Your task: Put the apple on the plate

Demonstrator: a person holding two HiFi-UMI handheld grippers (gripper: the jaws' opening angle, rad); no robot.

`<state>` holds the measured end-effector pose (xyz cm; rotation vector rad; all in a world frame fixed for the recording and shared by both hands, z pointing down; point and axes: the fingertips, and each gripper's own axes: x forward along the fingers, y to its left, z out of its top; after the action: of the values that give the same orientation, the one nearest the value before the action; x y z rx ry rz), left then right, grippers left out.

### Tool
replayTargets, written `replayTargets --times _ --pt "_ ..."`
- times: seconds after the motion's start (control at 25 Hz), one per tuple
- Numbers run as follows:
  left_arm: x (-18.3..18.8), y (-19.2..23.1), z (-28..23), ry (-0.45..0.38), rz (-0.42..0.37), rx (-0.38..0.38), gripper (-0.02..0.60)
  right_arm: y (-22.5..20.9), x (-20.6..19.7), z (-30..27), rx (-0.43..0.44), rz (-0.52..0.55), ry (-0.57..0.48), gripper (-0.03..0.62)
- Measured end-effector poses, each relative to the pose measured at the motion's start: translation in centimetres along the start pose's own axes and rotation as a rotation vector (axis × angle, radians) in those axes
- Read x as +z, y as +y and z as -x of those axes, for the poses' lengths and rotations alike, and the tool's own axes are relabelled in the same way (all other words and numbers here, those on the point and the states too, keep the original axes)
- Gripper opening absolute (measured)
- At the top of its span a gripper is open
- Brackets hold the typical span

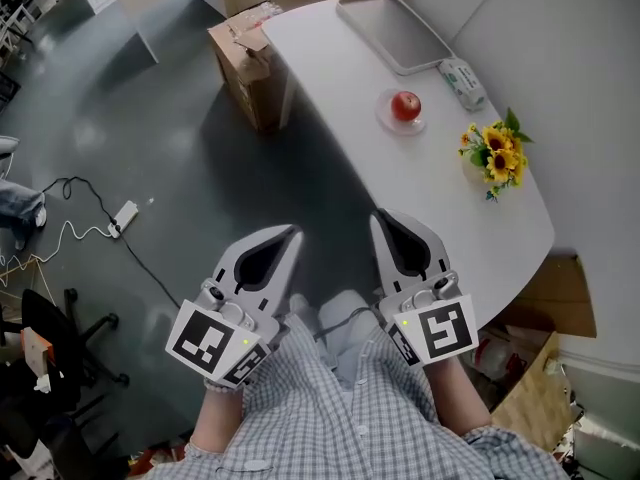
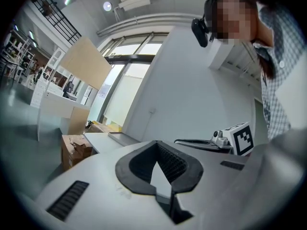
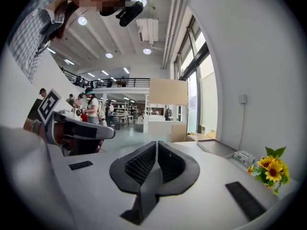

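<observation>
A red apple [image 1: 405, 105] sits on a small clear plate [image 1: 385, 119] on the white table [image 1: 450, 208], far ahead of both grippers. My left gripper [image 1: 292, 234] hangs over the floor close to the person's body, jaws shut with nothing in them. Beside it, my right gripper [image 1: 378, 218] is held near the table's near edge, also shut and empty. In the left gripper view the left gripper [image 2: 157, 143] points at a wall, with the right gripper [image 2: 211, 143] to its side. The right gripper [image 3: 157, 143] shows closed tips in its own view. Neither gripper view shows the apple.
On the table lie a grey tray [image 1: 395, 30], a tissue packet [image 1: 462, 81] and a sunflower bunch [image 1: 495, 151]. A cardboard box [image 1: 245, 63] stands at the table's far left end. A power strip [image 1: 122, 218] with cable and a black chair [image 1: 60, 338] are on the floor, left.
</observation>
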<state>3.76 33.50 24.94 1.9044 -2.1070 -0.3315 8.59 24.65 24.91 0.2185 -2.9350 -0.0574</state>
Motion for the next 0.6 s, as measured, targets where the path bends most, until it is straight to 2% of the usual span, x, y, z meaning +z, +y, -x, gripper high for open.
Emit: replayTargets --times 0.36,0.6 --pt "1.3 0.9 -2.6 0.005 -0.029 0.000 0.008 -4.4 -0.6 -1.9 -0.034 -0.042 -0.016 0.029" --pt "2.8 2.8 -6.6 0.008 -0.043 0.009 0.008 -8.3 -0.4 -4.6 -0.037 -0.053 -0.008 0.029"
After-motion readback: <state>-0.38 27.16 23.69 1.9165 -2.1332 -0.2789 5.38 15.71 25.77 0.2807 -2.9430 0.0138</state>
